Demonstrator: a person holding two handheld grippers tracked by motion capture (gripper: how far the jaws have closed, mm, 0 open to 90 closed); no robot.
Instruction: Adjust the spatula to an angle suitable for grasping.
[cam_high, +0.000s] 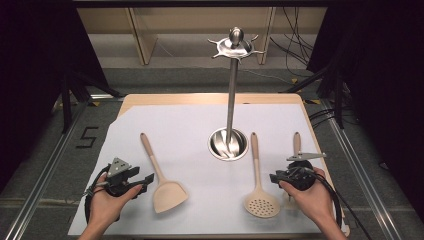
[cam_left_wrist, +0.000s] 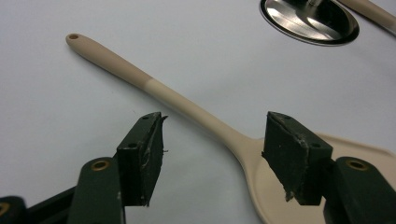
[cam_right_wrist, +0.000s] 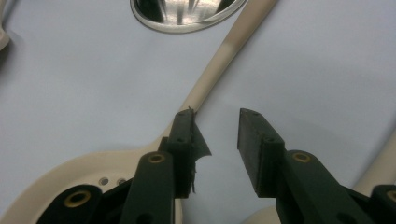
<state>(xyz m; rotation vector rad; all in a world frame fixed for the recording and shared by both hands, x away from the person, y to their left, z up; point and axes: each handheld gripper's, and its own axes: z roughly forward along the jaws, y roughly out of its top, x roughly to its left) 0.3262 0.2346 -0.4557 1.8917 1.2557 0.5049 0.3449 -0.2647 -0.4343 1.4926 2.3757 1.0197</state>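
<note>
A beige spatula (cam_high: 161, 176) lies on the white sheet at the left, its blade toward me. My left gripper (cam_high: 147, 180) rests just left of that blade, held in a hand. In the left gripper view its jaws (cam_left_wrist: 212, 135) stand open, and the spatula (cam_left_wrist: 187, 105) lies on the sheet beyond them, untouched. A beige slotted spoon (cam_high: 257, 182) lies right of centre. My right gripper (cam_high: 273, 177) sits just right of it. Its jaws (cam_right_wrist: 215, 116) are open over the sheet beside the spoon's handle (cam_right_wrist: 219, 65), with nothing between them.
A steel utensil stand (cam_high: 231, 90) rises from a round base (cam_high: 218, 146) at mid-table, with hooks at its top. A third beige utensil (cam_high: 297, 142) lies at the right, partly under my right gripper. The wooden table's edges (cam_high: 210, 98) border the sheet.
</note>
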